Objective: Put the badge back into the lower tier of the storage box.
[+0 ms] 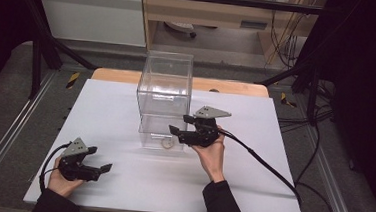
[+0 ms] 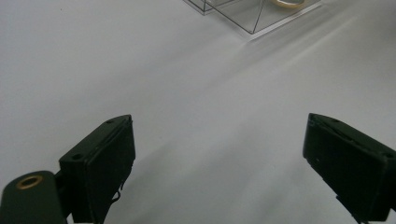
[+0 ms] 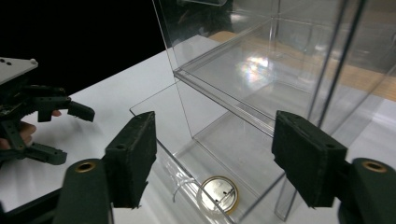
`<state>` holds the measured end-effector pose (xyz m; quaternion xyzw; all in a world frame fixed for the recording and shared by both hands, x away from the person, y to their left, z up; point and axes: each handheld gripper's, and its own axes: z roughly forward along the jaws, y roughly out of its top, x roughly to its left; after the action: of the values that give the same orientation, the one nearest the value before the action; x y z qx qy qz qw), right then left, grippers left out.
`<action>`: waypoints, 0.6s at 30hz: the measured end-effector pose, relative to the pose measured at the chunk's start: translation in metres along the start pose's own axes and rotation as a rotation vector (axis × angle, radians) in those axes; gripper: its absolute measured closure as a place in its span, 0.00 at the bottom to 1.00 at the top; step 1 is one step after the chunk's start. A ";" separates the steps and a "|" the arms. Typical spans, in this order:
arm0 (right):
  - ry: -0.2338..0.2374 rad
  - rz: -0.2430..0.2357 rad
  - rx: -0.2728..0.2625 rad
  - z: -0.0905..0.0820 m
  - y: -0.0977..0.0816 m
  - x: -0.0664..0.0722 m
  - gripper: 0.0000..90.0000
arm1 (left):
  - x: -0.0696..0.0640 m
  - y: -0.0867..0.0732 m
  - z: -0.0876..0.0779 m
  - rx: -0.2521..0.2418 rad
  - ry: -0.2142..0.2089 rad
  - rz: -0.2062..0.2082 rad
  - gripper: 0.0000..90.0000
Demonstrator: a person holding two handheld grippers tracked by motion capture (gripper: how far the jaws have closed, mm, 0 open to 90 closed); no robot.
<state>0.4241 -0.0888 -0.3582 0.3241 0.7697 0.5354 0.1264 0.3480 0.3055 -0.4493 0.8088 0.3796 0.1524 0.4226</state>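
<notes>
Fingers [image 3: 135,158] apart, nothing held.

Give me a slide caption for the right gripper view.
Right gripper, jaws open and empty, at the lower compartment of a clear acrylic two-tier box holding a round gold-rimmed pin badge.

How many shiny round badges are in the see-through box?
1. The round badge lies flat on the bottom level of the clear box, near its open front, just beyond the right gripper. The shelf above looks bare.
</notes>
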 end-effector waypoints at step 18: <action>-0.035 0.024 0.053 -0.056 -0.018 -0.021 0.06 | 0.000 0.000 0.001 0.003 0.001 0.003 0.10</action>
<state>0.4037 -0.1475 -0.3554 0.3459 0.7774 0.5104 0.1250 0.3484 0.3052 -0.4496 0.8099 0.3790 0.1528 0.4208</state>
